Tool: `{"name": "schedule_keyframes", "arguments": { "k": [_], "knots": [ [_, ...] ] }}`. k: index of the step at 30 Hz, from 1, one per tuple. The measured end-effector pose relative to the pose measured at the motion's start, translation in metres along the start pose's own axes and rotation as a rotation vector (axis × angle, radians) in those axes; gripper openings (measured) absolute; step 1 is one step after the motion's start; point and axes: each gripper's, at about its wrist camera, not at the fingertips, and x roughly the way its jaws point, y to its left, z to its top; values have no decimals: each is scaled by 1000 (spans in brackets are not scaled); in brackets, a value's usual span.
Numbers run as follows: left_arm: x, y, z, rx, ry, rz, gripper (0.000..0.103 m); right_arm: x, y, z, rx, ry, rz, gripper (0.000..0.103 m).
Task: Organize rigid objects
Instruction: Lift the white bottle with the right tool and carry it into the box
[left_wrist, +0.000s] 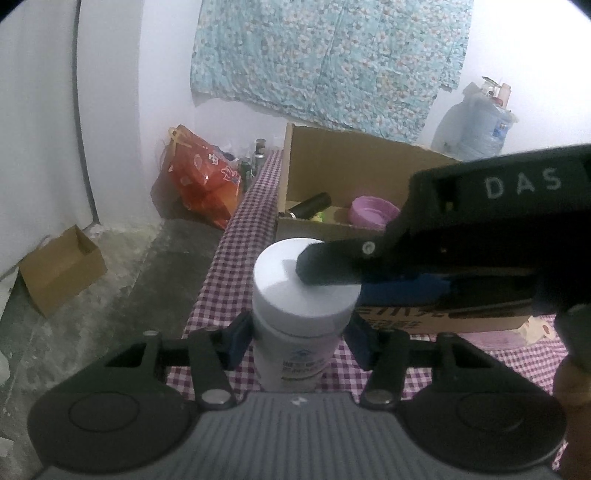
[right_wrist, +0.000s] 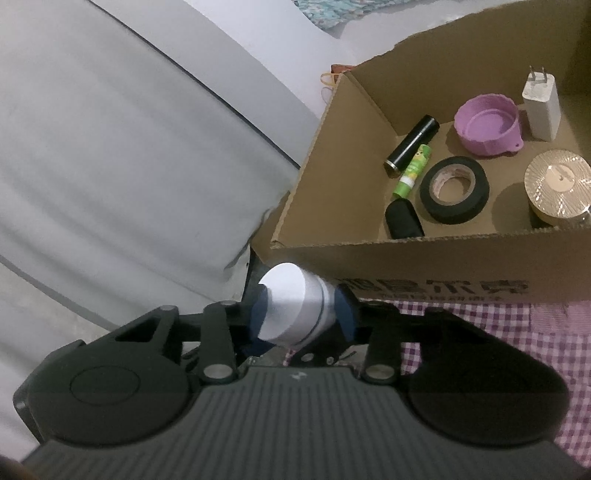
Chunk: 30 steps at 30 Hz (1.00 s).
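The white bottle (left_wrist: 295, 314) stands upright on the checked tabletop (left_wrist: 251, 206), just before the box (right_wrist: 424, 254). The left claw (left_wrist: 295, 339) is clamped on its body below the cap (right_wrist: 286, 306); the right claw (right_wrist: 303, 314) is clamped on the cap from the side.

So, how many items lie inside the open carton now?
7: black tube, green stick wait
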Motion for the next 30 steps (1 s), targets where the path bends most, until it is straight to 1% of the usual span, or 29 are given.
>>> {"name": "schedule_keyframes", "arguments": {
  "k": [6,10,15,19,22,25,28,30],
  "knots": [
    [-4,-3,-1,12,-11,3,54,-3,0,-2,0,-1,1,36],
    [-14,-7,-2,27,-27,11,54,-10,2,-4,-6,-5,6,36],
    [-42,-14,5,51,-70,11,54,-35,17,-7,-26,-30,33,36],
    [-67,-27,25,97,-129,1,54,-65,35,-1,-63,-85,60,36],
    [-77,-41,49,127,-160,-27,54,-91,44,14,-91,-141,71,36],
    [-78,-60,74,154,-189,-75,54,-117,46,35,-106,-194,69,36],
    [-67,-84,98,171,-196,-133,54,-142,41,60,-123,-247,37,37],
    [-51,-101,112,174,-186,-186,54,-155,31,76,-122,-281,0,37]
  ]
}}
